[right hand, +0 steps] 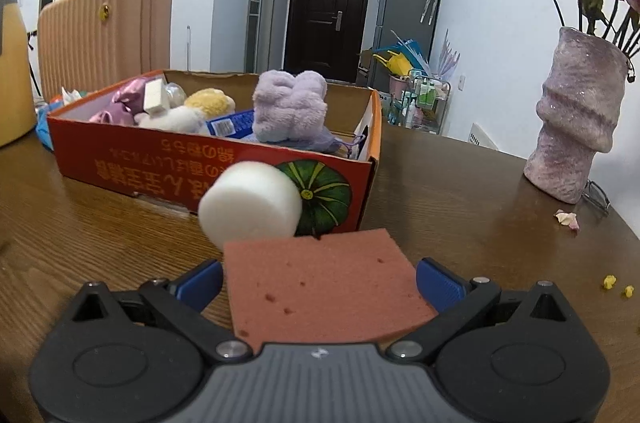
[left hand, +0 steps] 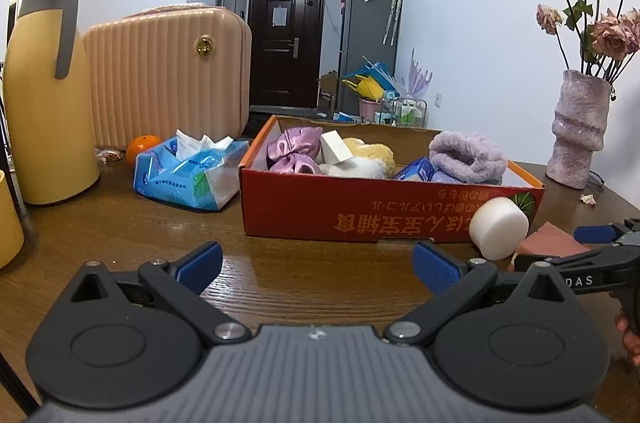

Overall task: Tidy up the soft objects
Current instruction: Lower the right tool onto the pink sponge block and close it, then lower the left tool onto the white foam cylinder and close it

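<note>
Right wrist view: the right gripper point(right hand: 320, 277) stands spread around the pink sponge point(right hand: 320, 287) on the table point(right hand: 460, 191), not yet pinching. Best to close squarely on both edges, lift clear of the white foam roll point(right hand: 250, 203), then carry over the box point(right hand: 224, 159). Left gripper point(left hand: 318, 265) waits open, empty.

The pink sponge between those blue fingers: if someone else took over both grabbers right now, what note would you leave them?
Right gripper: open, its blue pads either side of the pink sponge, which lies on the table; not yet gripped.
Left gripper: open, empty, low over the table in front of the orange box.
Done: purple towel, satin bow, a white block and plush pieces sit in the box.
Left: the pink sponge and the white foam cylinder, outside against the box front.
</note>
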Demonstrator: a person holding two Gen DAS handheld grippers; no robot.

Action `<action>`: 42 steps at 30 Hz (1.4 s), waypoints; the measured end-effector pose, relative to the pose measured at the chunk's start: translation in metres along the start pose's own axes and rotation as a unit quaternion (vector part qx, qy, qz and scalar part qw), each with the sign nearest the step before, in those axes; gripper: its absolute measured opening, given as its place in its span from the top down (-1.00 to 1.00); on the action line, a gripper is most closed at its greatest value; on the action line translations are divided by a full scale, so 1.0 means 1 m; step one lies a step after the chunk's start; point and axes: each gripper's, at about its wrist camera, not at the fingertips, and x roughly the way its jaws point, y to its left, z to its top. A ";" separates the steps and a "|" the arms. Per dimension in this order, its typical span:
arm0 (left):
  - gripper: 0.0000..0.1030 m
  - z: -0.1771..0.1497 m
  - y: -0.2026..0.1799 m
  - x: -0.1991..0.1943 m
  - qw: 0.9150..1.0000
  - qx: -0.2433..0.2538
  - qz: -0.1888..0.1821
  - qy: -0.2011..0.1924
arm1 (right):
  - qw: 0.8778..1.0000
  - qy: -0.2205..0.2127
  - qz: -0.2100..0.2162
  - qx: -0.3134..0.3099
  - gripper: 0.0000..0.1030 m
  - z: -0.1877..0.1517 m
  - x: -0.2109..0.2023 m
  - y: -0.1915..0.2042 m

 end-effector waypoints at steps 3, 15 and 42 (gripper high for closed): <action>-1.00 -0.001 0.000 0.003 1.000 0.000 -0.003 0.007 | 1.000 0.004 -0.003 -0.010 -1.00 0.001 0.002 0.001; -1.00 -0.001 -0.001 0.005 1.000 -0.002 -0.006 0.010 | 1.000 -0.020 -0.009 -0.022 -0.37 -0.005 -0.016 0.005; -1.00 -0.001 -0.018 0.013 1.000 0.000 0.000 0.009 | 0.989 -0.136 -0.040 -0.030 0.54 -0.007 -0.061 -0.006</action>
